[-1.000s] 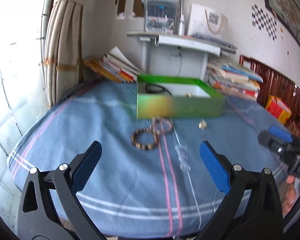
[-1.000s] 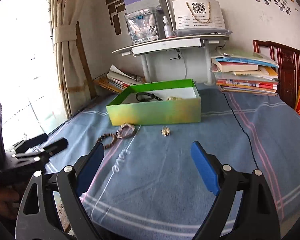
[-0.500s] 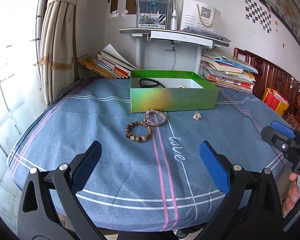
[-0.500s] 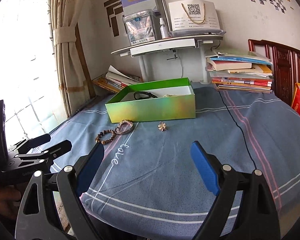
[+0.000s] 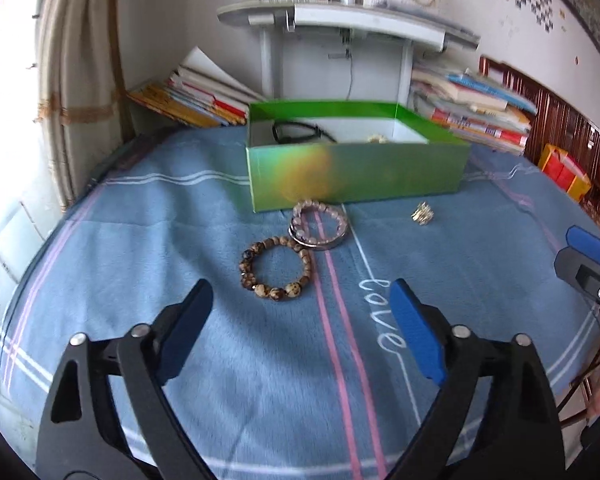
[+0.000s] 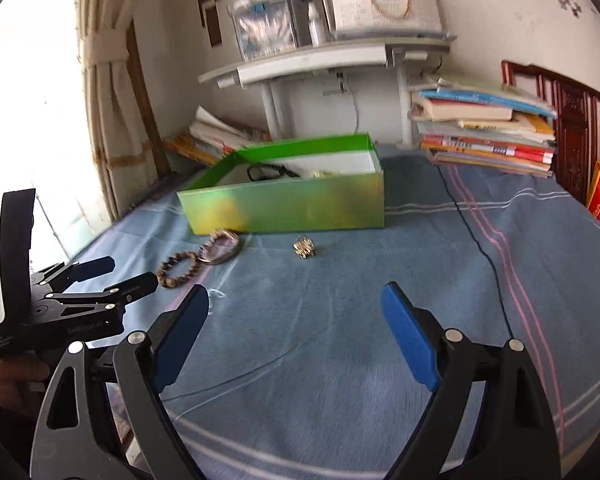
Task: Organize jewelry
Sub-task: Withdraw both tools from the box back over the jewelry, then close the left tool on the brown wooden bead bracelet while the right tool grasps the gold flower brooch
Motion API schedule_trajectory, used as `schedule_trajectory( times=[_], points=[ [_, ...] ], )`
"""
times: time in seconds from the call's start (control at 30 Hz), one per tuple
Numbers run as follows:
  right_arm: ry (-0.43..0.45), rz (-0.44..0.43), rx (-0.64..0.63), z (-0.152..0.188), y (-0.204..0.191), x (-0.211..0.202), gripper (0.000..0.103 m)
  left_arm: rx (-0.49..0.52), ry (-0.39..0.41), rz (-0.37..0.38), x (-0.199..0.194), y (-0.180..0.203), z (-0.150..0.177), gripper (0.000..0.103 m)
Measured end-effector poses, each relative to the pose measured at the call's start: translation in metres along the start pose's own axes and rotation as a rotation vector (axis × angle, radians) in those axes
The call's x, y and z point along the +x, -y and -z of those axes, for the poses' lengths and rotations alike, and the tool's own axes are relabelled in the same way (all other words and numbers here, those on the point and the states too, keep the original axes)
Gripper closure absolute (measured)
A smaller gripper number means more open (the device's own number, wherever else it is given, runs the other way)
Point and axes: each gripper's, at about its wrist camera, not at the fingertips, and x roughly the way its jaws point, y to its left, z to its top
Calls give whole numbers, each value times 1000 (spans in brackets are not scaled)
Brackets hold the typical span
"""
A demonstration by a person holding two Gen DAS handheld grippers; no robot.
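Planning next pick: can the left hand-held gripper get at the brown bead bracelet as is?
Probably yes. The left hand-held gripper is open, the brown bead bracelet lies just ahead on bare blanket; only the silver bangle touches it.

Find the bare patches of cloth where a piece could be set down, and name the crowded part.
Free: the blue cloth right of the gold ornament, and the near stretch before both claws. Crowded: just in front of the green box, where the brown bead bracelet touches the pale bead bracelet.
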Motion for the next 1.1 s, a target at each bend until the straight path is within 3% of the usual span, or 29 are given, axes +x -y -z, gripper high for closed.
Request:
schedule_trajectory(
  times=[0.1,0.23,0.43,0.57,0.63,0.67,0.7,0.73,0.77,0.97,1.1],
  points=[
    [-66,30,-29,-10,0,28,21,10,-46,-7,22,0,-4,23],
    [-192,23,-76,-24,-2,76,35,10,-88,1,43,-1,-10,25],
    [-274,1,-133,-34,-14,121,49,17,-139,7,66,-3,-11,36],
    [-307,10,-132,-42,-13,144,55,-8,-133,8,70,-10,-14,54],
    [-315,8,-125,-44,-12,151,58,-6,-133,-7,71,-14,-17,72],
    [-325,12,-126,-45,-12,155,61,-18,-149,12,74,-17,-18,89],
    [-334,12,-127,-44,-12,158,63,-34,-174,43,77,-19,-17,95],
    [-337,15,-131,-43,-12,161,69,-39,-169,45,77,-20,-17,95],
    [-327,28,-145,-42,-12,161,81,-38,-164,39,77,-19,-17,95],
    [-275,13,-132,-41,-12,143,83,-78,-105,49,57,-23,-13,95],
    [-189,-18,-103,-42,-15,94,83,-72,-30,60,20,-22,-15,95]
  ],
)
